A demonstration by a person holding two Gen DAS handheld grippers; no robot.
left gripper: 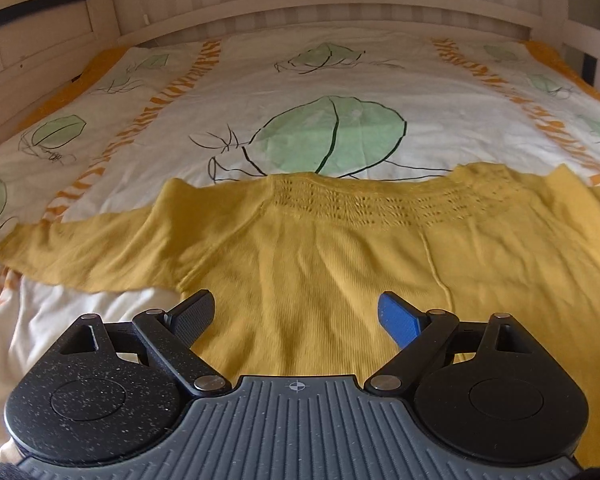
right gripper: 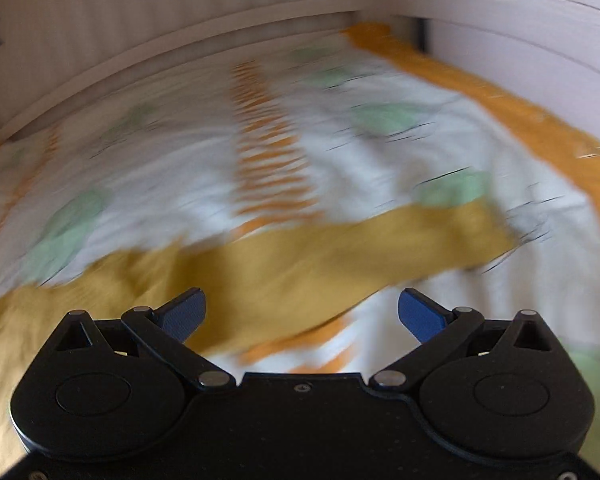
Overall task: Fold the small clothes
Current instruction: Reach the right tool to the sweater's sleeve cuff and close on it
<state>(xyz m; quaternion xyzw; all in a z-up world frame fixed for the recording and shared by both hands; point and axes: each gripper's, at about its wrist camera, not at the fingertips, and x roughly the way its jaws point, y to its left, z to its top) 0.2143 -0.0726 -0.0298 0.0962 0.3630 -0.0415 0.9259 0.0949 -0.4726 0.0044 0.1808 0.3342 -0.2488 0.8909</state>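
Bed (left gripper: 28, 80) with pale wooden frame is filling both views, covered by a white duvet (left gripper: 260, 80) printed with green leaves and orange stripes. Yellow knitted sweater (left gripper: 300, 248) is lying flat on the duvet, neck end away from the camera, sleeves spread sideways. Left tool (left gripper: 296, 316) is hovering over the sweater's body, jaws standing wide apart, nothing between them, one black pad and one blue. Right tool (right gripper: 300, 312) is also gaping wide and carrying nothing, positioned over the sweater's right sleeve (right gripper: 340, 256) and bare duvet. Left wrist view is showing the openwork neckline (left gripper: 380, 204) and left sleeve (left gripper: 92, 248) sharply; right wrist view is heavily motion-blurred, showing only the right sleeve end and the bed's orange edge (right gripper: 520, 120).
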